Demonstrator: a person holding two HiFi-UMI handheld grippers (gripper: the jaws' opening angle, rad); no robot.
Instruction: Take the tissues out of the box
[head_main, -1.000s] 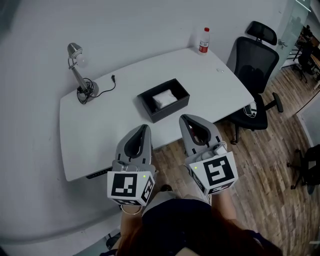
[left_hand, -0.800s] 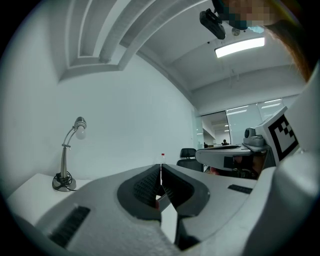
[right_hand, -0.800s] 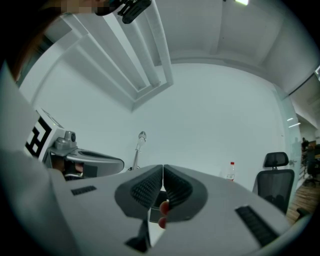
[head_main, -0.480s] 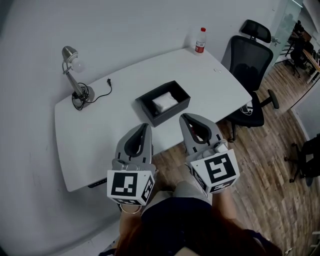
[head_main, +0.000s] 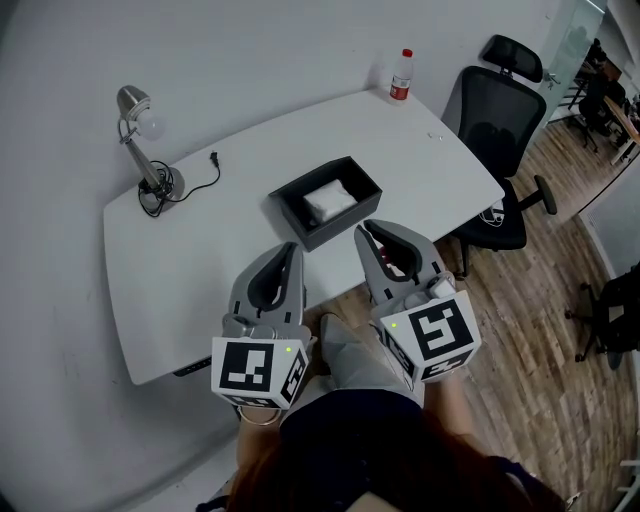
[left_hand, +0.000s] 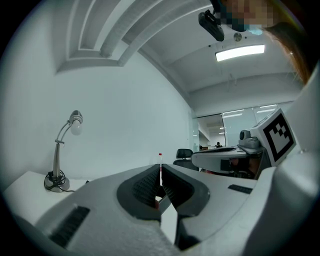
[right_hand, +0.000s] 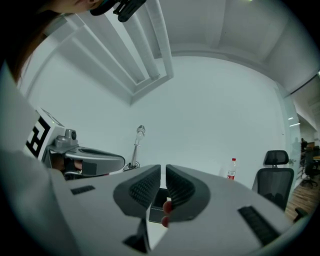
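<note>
the empty right tongs (head_main: 365, 232) are starting to spread, likely to grab the white tissues (head_main: 328, 200) in the black open box (head_main: 290, 216) ahead, while the left tongs (head_main: 290, 250) are pressed together.

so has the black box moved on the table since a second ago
No. The black box keeps its spot between the lamp and the bottle on the table.

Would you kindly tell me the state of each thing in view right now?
box: open-topped, tissues inside
tissues: lying in the box
lamp: upright, plug loose on table
bottle: upright, capped
left gripper: fingers shut, empty
right gripper: fingers opening, nothing between them
</note>
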